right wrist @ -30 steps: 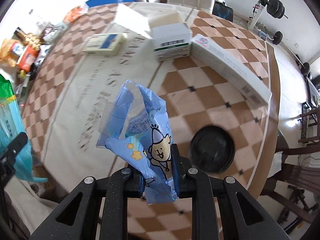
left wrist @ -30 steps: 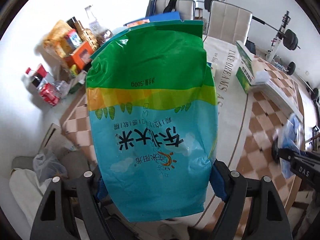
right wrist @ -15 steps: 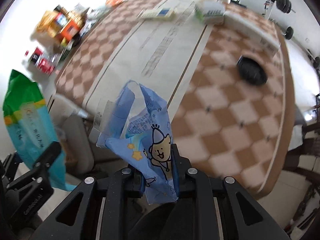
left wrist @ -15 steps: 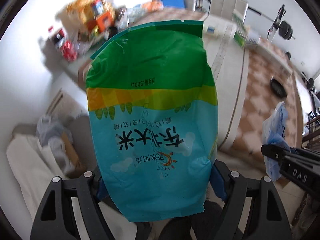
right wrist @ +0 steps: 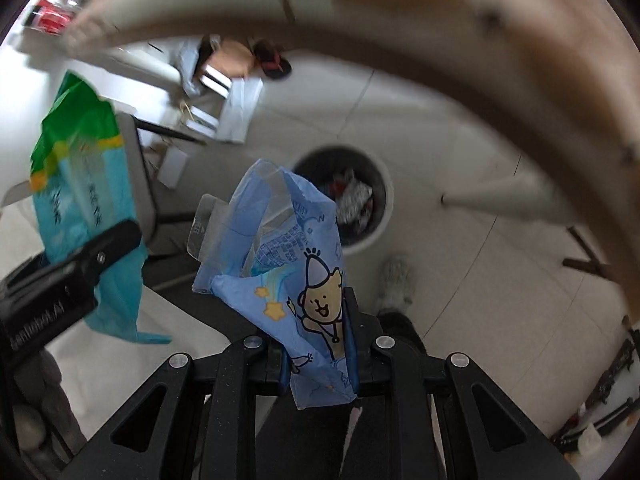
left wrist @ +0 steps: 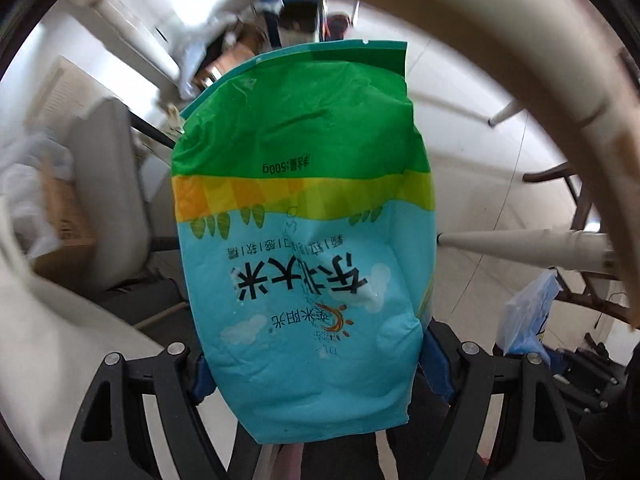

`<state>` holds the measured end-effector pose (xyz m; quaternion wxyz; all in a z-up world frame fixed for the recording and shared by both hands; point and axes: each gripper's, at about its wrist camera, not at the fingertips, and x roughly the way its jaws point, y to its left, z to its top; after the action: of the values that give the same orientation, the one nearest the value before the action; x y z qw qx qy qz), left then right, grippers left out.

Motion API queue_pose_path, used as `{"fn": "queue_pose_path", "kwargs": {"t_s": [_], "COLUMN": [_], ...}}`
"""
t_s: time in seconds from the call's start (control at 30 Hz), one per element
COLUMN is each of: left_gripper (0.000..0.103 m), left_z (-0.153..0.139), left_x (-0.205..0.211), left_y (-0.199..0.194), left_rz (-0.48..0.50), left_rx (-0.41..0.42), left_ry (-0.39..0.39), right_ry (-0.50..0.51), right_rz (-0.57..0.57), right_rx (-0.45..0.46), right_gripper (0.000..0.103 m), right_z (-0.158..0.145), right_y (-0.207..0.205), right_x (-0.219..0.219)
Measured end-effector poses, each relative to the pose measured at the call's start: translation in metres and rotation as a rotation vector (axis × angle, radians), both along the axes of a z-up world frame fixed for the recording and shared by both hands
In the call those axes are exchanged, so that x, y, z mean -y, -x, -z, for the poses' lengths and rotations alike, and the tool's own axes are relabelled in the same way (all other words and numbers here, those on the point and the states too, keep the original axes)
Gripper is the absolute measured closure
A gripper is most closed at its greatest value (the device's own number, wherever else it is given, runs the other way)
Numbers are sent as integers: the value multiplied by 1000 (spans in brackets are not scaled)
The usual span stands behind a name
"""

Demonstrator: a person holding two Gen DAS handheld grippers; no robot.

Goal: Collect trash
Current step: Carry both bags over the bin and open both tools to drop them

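Blue wrapper (right wrist: pixel 296 276) clamped in the right tongs (right wrist: pixel 318 356) hangs nearer the bin (right wrist: pixel 376 232) ahead on the floor than the rice bag (left wrist: pixel 304 240) clamped in the left tongs (left wrist: pixel 316 368).

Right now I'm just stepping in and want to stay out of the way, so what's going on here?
A person is collecting trash with a hand-held gripper in each hand. The left hand-held gripper is clamped on an empty green and blue rice bag. The right hand-held gripper pinches a crumpled blue cartoon wrapper. Both point down at the tiled floor beside the table edge. A round bin with trash already inside sits on the floor just beyond the blue wrapper. Nothing has been dropped yet.
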<state>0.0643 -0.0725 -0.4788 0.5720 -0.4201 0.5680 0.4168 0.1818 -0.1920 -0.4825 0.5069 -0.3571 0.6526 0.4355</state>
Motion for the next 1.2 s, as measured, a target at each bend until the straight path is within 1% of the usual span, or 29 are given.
{"fn": "queue_pose_path", "kwargs": {"t_s": [0.07,0.2,0.3,0.43,0.53,0.6,0.63,0.67,0.7,0.73,0.8,0.93,1.0,1.1,1.2], "left_gripper": [24,24,23,20,18,14,5,3,3,3,3,3,3,3,3], "left_z": [39,119,167,213,233,239,241,239,239,239,239,232,230,220,204], "left_x": [-9,-33,-47,-59,-64,-65,-63,-60,-60,-60,-58,-56,-56,-54,-45], "left_y": [-3,-5,-10,-25,-30,-30,-31,-29,-26,-24,-21,-15,-10,-3,2], "left_rz": [-13,-62,-65,-27,-17,-19,-21,-24,-30,-28,-36,-57,-62,-64,-61], "left_rx": [22,70,113,129,145,147,149,148,151,171,166,148,129,73,16], "left_ry": [43,134,199,252,280,284,287,289,289,292,289,276,252,205,165], "right_ry": [16,52,71,88,85,90,92,95,97,97,100,104,107,111,100], "right_rz": [18,58,91,123,127,125,125,123,123,123,116,106,101,84,71], "right_rx": [-8,-26,-47,-85,-95,-98,-99,-104,-108,-106,-105,-100,-88,-48,9], "right_gripper": [81,81,81,81,80,80,78,68,57,53,37,23,8,2,2], "right_z": [35,119,181,241,271,289,294,301,304,309,315,316,313,303,286], "right_y": [-3,-14,-28,-39,-47,-49,-49,-49,-50,-49,-50,-47,-45,-41,-37], "right_x": [4,0,-14,-26,-30,-36,-41,-43,-45,-48,-51,-54,-55,-55,-52]}}
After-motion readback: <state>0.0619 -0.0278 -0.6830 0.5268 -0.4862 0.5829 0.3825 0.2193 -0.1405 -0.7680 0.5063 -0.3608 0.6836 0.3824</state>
